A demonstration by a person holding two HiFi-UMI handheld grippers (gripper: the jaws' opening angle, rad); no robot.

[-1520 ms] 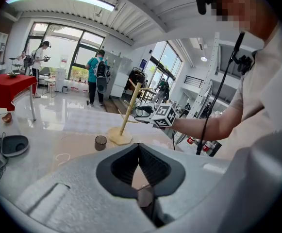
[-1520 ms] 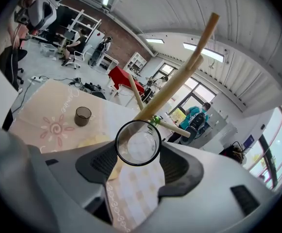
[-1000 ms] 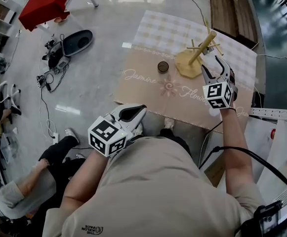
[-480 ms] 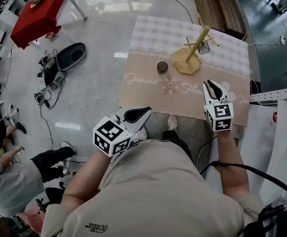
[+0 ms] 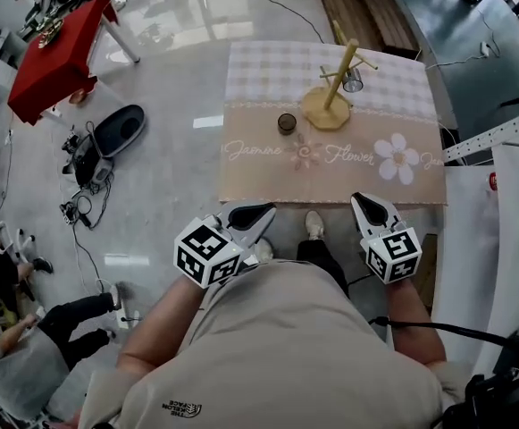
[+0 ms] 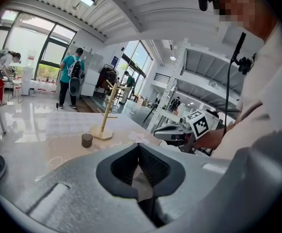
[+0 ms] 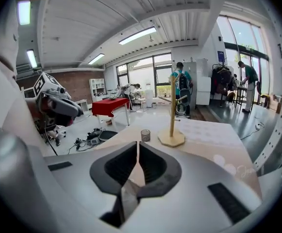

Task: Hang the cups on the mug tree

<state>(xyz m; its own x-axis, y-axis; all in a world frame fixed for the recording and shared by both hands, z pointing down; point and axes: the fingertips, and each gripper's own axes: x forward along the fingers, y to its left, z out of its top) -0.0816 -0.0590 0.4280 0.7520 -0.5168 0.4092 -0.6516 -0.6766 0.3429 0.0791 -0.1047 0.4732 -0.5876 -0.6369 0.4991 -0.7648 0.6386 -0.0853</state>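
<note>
A wooden mug tree [image 5: 335, 79] stands at the far middle of the clothed table [image 5: 259, 172]. What looks like a clear glass cup [image 5: 353, 80] hangs on its right side. A small dark cup [image 5: 287, 123] stands on the cloth left of the tree's base; it also shows in the left gripper view [image 6: 87, 140] and the right gripper view [image 7: 145, 135]. Both grippers are off the table's near edge, close to my body. My left gripper [image 5: 263, 211] is shut and empty. My right gripper [image 5: 359, 200] has just been closing and is shut, with nothing between its jaws.
A red table [image 5: 58, 47] stands far left. A dark case and cables [image 5: 116, 132] lie on the floor left of the table. People sit at the lower left [image 5: 27, 365]. A white metal rail [image 5: 496, 137] runs along the right side.
My right gripper pulled back from beside the mug tree to the table's near edge, rolled, and went from open to shut. The left gripper shifted slightly right.
</note>
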